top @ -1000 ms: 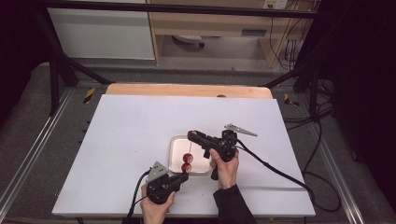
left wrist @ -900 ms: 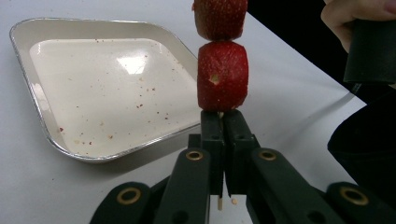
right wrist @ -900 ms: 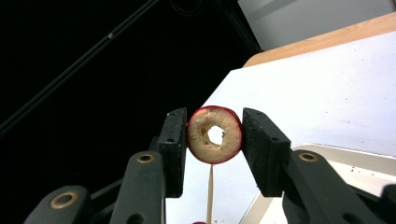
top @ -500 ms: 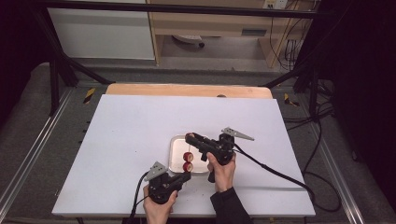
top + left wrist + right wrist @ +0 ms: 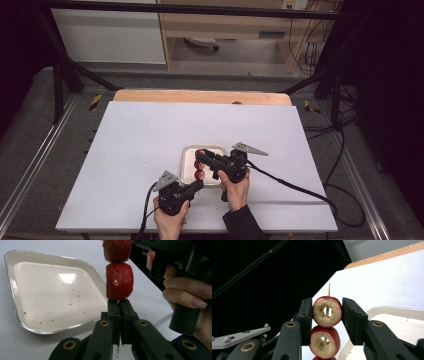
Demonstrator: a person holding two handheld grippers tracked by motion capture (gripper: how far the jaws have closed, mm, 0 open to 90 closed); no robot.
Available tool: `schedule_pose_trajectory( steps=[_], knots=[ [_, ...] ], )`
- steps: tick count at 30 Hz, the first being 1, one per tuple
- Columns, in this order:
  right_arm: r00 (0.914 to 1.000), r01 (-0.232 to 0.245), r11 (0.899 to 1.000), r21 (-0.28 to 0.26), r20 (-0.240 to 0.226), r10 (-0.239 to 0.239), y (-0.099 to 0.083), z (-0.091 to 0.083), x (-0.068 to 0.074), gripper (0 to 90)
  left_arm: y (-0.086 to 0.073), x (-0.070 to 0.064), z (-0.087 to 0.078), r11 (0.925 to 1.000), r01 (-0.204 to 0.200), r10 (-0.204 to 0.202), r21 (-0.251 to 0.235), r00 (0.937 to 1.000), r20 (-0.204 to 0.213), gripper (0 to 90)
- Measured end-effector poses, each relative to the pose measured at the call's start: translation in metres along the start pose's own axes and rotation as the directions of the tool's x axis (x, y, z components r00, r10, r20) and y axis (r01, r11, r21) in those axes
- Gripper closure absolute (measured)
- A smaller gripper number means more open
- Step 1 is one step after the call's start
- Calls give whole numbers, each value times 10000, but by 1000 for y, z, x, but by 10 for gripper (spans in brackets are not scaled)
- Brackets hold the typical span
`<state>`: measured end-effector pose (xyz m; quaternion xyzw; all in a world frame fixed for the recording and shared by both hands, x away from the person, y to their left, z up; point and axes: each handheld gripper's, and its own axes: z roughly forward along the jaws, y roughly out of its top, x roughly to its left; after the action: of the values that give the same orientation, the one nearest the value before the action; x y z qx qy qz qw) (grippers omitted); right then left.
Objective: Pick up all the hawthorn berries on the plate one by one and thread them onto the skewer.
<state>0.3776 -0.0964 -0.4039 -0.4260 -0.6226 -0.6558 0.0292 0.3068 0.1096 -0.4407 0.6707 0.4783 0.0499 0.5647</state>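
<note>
A thin wooden skewer [image 5: 118, 350] stands upright, and my left gripper [image 5: 119, 303] is shut on its lower end. A red cored fruit piece [image 5: 119, 285] sits on the skewer just above the jaws, with a second piece [image 5: 117, 250] above it. My right gripper [image 5: 327, 305] is shut on the top fruit piece [image 5: 327, 311]; the skewer tip [image 5: 328, 290] pokes out above it and another piece [image 5: 324, 342] sits below. In the high view the left gripper [image 5: 198, 184] and right gripper [image 5: 199, 156] meet over the near edge of the foil tray [image 5: 187, 159].
The shallow foil tray [image 5: 15, 290] holds red crumbs and nothing else. It lies on a white board [image 5: 150, 135] with a wooden strip [image 5: 200, 96] along the far edge. The right hand [image 5: 185, 295] is close beside the skewer. Cables trail off to the right.
The right gripper has shifted slightly left and toward the person with the top fruit piece. The left gripper and the skewer have stayed about where they were.
</note>
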Motion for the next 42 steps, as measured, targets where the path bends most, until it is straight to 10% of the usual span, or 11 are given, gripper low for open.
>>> schedule_pose_trajectory(
  steps=[6, 14, 31, 42],
  knots=[
    [9997, 235, 9990, 393, 91, -239, 3, 0, -2, 593, -2, 2, 2, 9991, -430, 431, 39, 9989, -156, 884],
    [9866, 1382, 9854, 994, 734, -1458, 19, -12, -4, 259, -1, 8, -5, 9929, -1153, 1167, 291, 9918, -527, 884],
    [9031, 3254, 8631, 3863, 1435, -4047, 12, -46, -43, 25, 20, 20, -19, 9726, -2043, 2142, 1109, 9729, -868, 882],
    [8797, 3075, 8359, 4547, 1991, -4319, -4, -86, -70, 7, 37, 21, -15, 9521, -2494, 2658, 1766, 9611, -754, 882]
  ],
)
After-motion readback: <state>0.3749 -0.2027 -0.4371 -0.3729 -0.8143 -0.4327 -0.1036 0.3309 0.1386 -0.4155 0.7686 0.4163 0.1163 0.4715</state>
